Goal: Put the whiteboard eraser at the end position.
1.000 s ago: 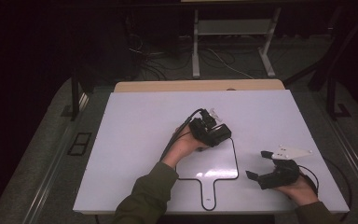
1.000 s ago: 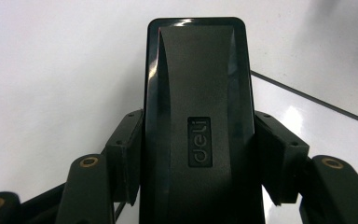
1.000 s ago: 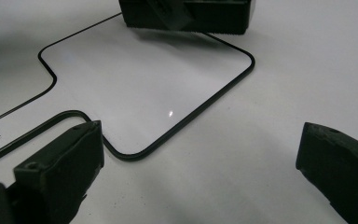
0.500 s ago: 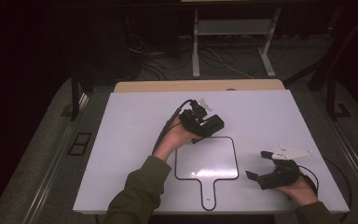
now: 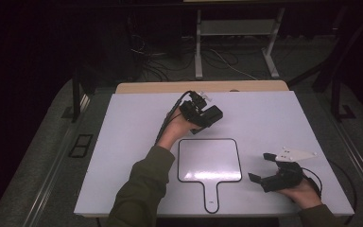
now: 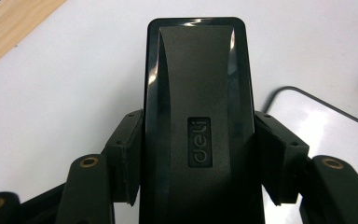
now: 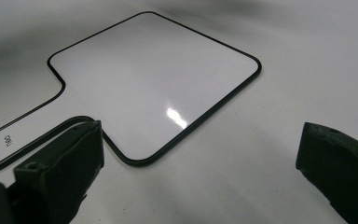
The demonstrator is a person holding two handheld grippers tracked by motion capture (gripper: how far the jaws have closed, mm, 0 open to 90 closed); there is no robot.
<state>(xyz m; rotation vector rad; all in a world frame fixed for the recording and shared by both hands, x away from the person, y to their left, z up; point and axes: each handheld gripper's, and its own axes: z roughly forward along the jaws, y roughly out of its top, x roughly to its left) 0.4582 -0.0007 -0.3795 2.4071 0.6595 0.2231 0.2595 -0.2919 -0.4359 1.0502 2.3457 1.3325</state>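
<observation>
"deli" marks the black eraser (image 6: 198,121) clamped in the left gripper (image 5: 203,115).

room dark, lit mainly over white table (image 5: 123,142) | wooden strip (image 5: 146,87) along table's far edge | grey floor (image 5: 42,156) | loose cables (image 5: 151,59) and white metal stand legs (image 5: 198,52) behind | black floor outlet (image 5: 80,145) left

Dim lab or studio, white table (image 5: 123,142), loose floor cables (image 5: 217,59), metal stand legs (image 5: 198,47)
</observation>
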